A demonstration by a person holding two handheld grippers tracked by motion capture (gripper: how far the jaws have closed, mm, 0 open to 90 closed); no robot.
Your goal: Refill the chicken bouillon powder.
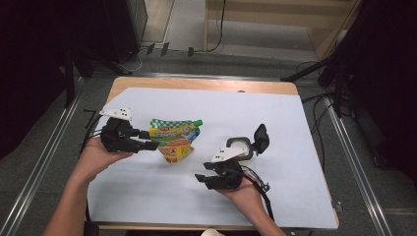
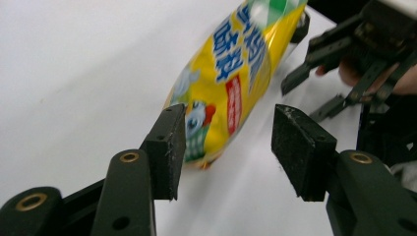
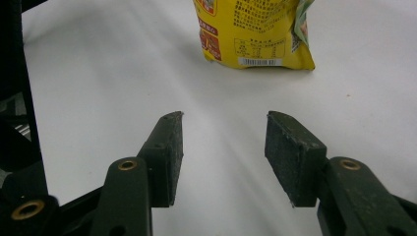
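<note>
left gripper (image 2: pixel 226 142) first: jaws spread wide, nothing clamped between them. the yellow snack pouch (image 2: pixel 231 78) sits right ahead of the pads, its bottom corner just reaching the gap, nearer the left pad than the right one. can't tell if that pad actually touches the foil, it looks just shy of it. from the high view the same left gripper (image 1: pixel 147 140) comes in at the pouch (image 1: pixel 174 140) from the pouch's left, tips right at its edge.

right gripper (image 3: pixel 223 147) is also wide open and holding nothing. the pouch (image 3: pixel 253 32) is straight ahead of it but well apart, with bare white table cover (image 3: pixel 98 73) in between. in the high view the right gripper (image 1: pixel 204 179) sits low and off to the pouch's right, pointing back toward it.

stuff you get from one view and not another: the high view shows the pouch's green-and-white checked top and green cap, plus a black-and-white roll-like object (image 1: pixel 248 142) just beyond the right gripper. the left gripper view shows the front print, blue lettering and a cartoon figure, with the right gripper (image 2: pixel 314 93) farther off past the pouch. the right gripper view shows the back panel with a barcode and small print.
</note>
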